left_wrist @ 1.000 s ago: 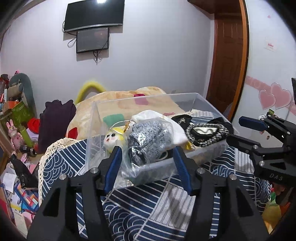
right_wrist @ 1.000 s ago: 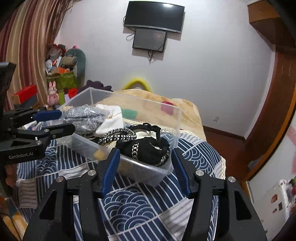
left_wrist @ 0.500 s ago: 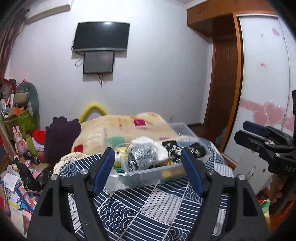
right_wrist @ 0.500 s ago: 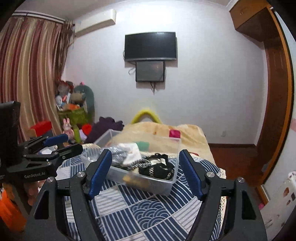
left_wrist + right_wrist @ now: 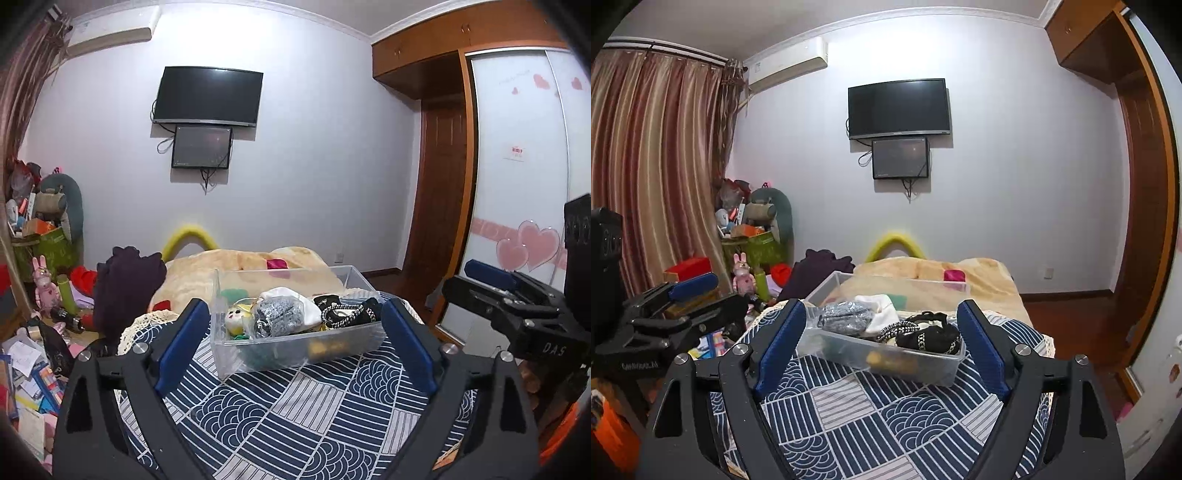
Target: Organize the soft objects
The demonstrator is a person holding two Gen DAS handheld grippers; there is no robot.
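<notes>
With both sets of jaws spread wide and gripping nothing, I judge the sorting close to finished, or at a pause between items. My left gripper point(image 5: 291, 349) hangs clear of the clear plastic bin point(image 5: 295, 350), which sits ahead of its jaws and framed between the two blue pads, well apart from either. My right gripper point(image 5: 881, 343) frames the same bin point(image 5: 882, 360) in the same way, also touching nothing.

Inside the bin, the soft things are packed together: a grey knit piece in a plastic bag point(image 5: 279, 317) ahead and a little left of centre between my left jaws, a small yellow plush point(image 5: 235, 318) nearer the left pad, a white cloth point(image 5: 291, 297) behind the bag, and a black chain-trimmed item point(image 5: 347, 314) toward the right pad. The bin rests on the blue patterned cloth point(image 5: 295, 413) directly beneath both grippers.

No loose soft object shows on that cloth near my jaws. As I see it, the next move calls for finding another item to fetch, if any remains.
</notes>
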